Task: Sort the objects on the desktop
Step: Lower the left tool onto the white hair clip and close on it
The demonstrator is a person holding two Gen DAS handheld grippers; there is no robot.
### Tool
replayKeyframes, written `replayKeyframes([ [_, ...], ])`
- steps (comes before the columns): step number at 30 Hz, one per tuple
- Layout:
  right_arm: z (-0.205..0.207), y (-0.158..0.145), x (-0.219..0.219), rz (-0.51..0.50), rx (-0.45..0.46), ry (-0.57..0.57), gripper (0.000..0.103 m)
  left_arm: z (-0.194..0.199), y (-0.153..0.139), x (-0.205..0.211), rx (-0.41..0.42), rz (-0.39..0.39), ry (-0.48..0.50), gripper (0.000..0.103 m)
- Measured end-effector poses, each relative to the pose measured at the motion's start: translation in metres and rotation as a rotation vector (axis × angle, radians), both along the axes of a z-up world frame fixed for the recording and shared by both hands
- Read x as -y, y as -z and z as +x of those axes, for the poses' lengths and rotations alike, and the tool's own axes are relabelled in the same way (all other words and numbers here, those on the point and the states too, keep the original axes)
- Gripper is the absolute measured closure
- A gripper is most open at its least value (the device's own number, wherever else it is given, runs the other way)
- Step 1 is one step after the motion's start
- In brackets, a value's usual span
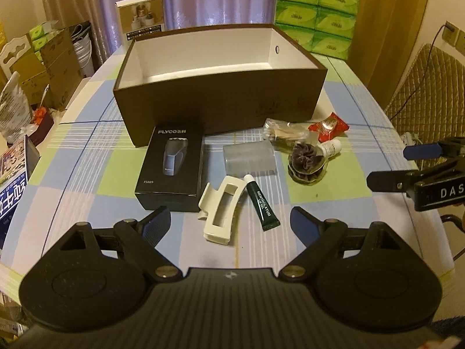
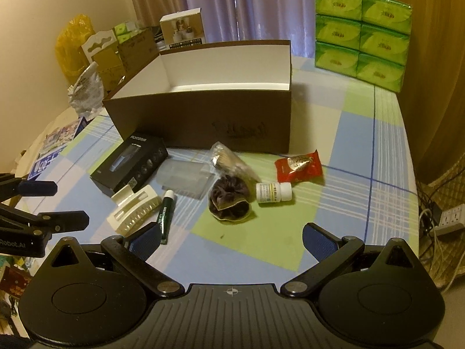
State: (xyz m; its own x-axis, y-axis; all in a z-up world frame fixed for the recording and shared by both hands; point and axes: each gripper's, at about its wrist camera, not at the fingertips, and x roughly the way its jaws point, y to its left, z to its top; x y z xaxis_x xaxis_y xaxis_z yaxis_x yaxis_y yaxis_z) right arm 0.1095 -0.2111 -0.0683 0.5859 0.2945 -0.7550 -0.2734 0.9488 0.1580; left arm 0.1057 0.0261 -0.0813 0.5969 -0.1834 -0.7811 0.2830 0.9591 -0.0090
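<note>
Checked tablecloth [image 1: 87, 151]; box [image 1: 221, 110] floor partly hidden; left gripper [image 1: 229, 224], right gripper [image 2: 229, 240] wide, empty

The open box [image 1: 221, 93] is walled off at the table's [image 2: 386, 151] centre; its front is crowded by shaver carton [image 1: 171, 171], clip [image 1: 219, 212], tube [image 1: 261, 200] and bottle [image 2: 273, 192]. Bare cloth is left at right.
</note>
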Motion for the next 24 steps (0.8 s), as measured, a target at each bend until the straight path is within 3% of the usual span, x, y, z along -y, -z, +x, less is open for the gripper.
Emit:
replayKeyframes([
  [5,0.006,0.012,0.002,0.0,-0.005,-0.003,0.003,0.009,0.017,0.0,-0.019,0.009,0.009,0.022],
  [11,0.014,0.027,0.004,-0.001,-0.043,0.006,0.017,0.023,0.039,-0.002,-0.048,0.017,0.016,0.025],
  [15,0.019,0.033,0.009,-0.001,-0.065,0.024,0.018,0.035,0.055,-0.002,-0.08,0.015,0.018,0.038],
  [19,0.023,0.037,0.013,-0.002,-0.085,0.042,0.018,0.045,0.069,-0.002,-0.11,0.002,0.014,0.042],
  [20,0.024,0.038,0.014,-0.001,-0.09,0.046,0.018,0.048,0.071,-0.003,-0.118,0.0,0.014,0.045],
  [24,0.026,0.042,0.014,-0.003,-0.104,0.049,0.018,0.05,0.078,-0.004,-0.146,-0.004,0.021,0.077],
])
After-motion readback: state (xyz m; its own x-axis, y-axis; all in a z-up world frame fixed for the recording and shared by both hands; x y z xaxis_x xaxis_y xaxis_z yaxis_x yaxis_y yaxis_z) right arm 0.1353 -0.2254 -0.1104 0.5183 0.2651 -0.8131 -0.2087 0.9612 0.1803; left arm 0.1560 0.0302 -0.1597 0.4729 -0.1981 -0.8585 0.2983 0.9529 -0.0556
